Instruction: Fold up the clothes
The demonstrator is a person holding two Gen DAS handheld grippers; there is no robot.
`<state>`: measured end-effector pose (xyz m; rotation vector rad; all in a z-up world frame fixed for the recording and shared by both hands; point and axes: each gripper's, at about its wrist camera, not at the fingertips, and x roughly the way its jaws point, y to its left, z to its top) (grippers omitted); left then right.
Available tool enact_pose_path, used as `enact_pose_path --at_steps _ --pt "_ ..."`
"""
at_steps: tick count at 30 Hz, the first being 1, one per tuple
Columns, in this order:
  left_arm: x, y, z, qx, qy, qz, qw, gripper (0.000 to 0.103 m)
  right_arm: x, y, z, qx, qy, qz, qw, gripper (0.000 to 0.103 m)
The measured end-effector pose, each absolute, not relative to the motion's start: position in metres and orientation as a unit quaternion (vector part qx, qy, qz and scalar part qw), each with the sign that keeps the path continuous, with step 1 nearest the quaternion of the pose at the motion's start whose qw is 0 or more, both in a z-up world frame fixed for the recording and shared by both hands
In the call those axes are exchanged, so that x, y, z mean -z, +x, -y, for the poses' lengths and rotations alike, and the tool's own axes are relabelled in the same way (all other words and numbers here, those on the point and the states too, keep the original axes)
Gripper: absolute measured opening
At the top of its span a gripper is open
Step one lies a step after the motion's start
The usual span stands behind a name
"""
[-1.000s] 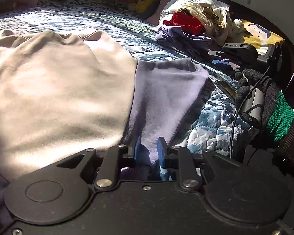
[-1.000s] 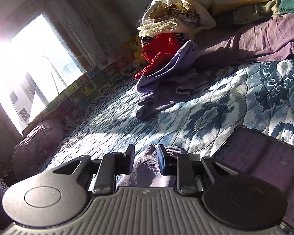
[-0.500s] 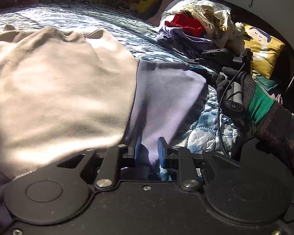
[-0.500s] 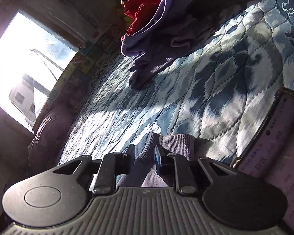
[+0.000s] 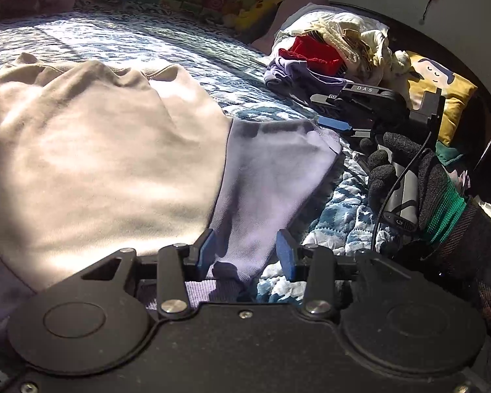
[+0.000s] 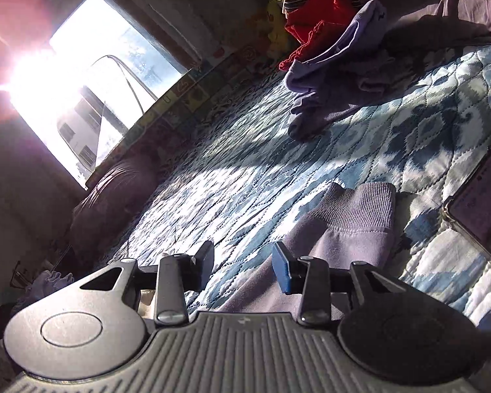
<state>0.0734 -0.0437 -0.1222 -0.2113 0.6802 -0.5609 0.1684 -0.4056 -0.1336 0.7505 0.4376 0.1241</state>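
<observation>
While jaws gape, ribbed purple cuff (image 6: 360, 203) lies on quilt (image 6: 245, 177)

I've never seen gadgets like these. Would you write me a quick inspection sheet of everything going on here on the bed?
Surface: blue patterned quilt, sunlit in patches.
Job's things: beige sweatshirt spread flat, its purple sleeve laid out; ribbed cuff lies on the quilt.
Clutter: clothes pile, yellow cushion, phone.
Grippers: left gripper open over the sleeve; right gripper open, beside the cuff, held by a gloved hand.
Cables: black cable along the right handle.
Surroundings: bright window, dark pillow.
</observation>
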Motion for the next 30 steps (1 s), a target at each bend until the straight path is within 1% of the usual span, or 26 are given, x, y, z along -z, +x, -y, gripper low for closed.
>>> enact_pose_path --at_steps 2,3,6,8,10,13,14,16,18,23,26,28,30 --pt "0.106 0.073 0.015 0.229 -0.121 -0.309 0.915 0.042 0.129 0.155 0.377 -0.102 0.346 -0.229 0.904 0.043" --pt "0.101 0.075 -0.008 0.193 -0.140 -0.298 0.924 0.042 0.126 0.149 0.363 -0.125 0.336 -0.234 0.904 0.045" --pt "0.086 0.080 -0.080 0.085 -0.202 -0.264 0.939 0.042 0.112 0.132 0.315 -0.180 0.288 -0.236 0.911 0.045" --pt "0.087 0.088 -0.133 0.026 -0.262 -0.258 0.930 0.042 0.105 0.124 0.278 -0.225 0.253 -0.235 0.911 0.045" --pt "0.094 0.100 -0.173 0.011 -0.316 -0.253 0.915 0.042 0.102 0.117 0.227 -0.287 0.198 -0.243 0.905 0.045" --pt "0.113 0.123 -0.204 0.039 -0.389 -0.267 0.881 0.042 0.107 0.104 0.152 -0.368 0.135 -0.267 0.880 0.045" --pt "0.118 0.130 -0.211 0.039 -0.396 -0.263 0.879 0.042 0.113 0.097 0.126 -0.385 0.111 -0.278 0.873 0.043" --pt "0.127 0.141 -0.226 0.029 -0.407 -0.253 0.877 0.044 0.127 0.089 0.094 -0.395 0.062 -0.306 0.864 0.043" --pt "0.141 0.153 -0.259 -0.024 -0.432 -0.254 0.865 0.045 0.137 0.084 0.085 -0.396 0.038 -0.323 0.859 0.043" --pt "0.145 0.152 -0.337 -0.085 -0.495 -0.186 0.845 0.045 0.142 0.071 0.093 -0.409 0.026 -0.321 0.854 0.045" --pt "0.135 0.140 -0.344 -0.072 -0.519 -0.178 0.833 0.046 0.143 0.072 0.092 -0.410 0.027 -0.315 0.855 0.046" --pt "0.129 0.136 -0.319 -0.017 -0.525 -0.180 0.831 0.049 0.144 0.070 0.090 -0.412 0.020 -0.309 0.857 0.049" --pt "0.135 0.144 -0.283 0.044 -0.542 -0.205 0.814 0.054 0.145 0.071 0.087 -0.414 0.016 -0.306 0.857 0.053"
